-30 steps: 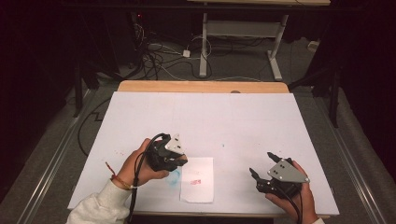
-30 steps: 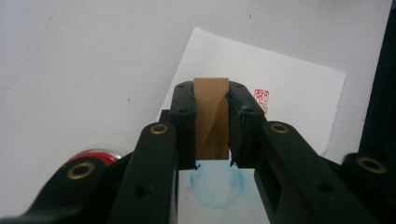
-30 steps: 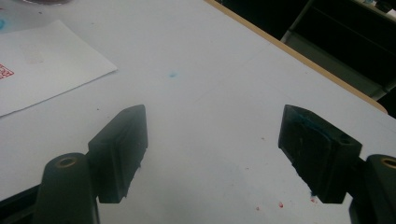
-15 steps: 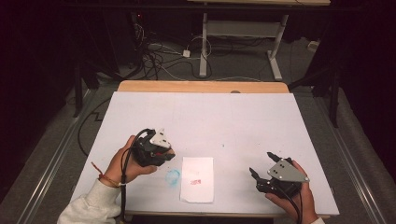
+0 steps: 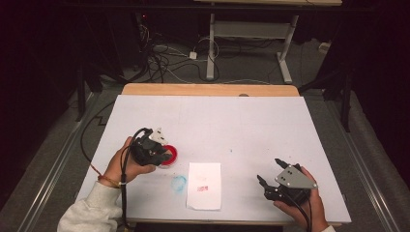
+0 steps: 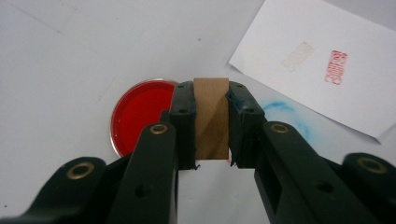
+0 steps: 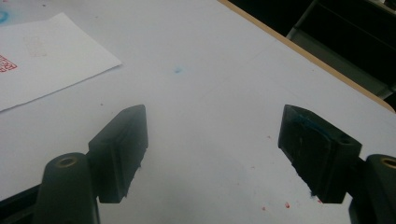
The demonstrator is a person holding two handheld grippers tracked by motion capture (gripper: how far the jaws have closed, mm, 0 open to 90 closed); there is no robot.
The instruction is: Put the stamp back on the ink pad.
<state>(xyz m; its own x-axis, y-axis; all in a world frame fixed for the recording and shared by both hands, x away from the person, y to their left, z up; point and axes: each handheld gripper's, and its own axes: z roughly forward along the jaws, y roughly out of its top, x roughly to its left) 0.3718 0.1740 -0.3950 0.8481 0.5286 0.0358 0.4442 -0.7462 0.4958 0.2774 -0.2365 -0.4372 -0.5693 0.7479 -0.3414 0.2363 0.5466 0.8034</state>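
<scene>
My left gripper is shut on a brown wooden stamp block, which stands upright between its pads. Just beyond the block lies a round red ink pad; in the high view the left gripper partly covers that ink pad. A white paper sheet with a red stamp mark and a fainter mark lies to the right of the pad. My right gripper rests open near the table's front right, and between its jaws there is only bare table.
A blue smudge marks the white table top beside the sheet. A wooden strip runs along the table's far edge. Cables and a desk frame stand on the dark floor beyond.
My left gripper has moved left, away from the paper, carrying the block, and now sits over the red ink pad. The right gripper has stayed put.
</scene>
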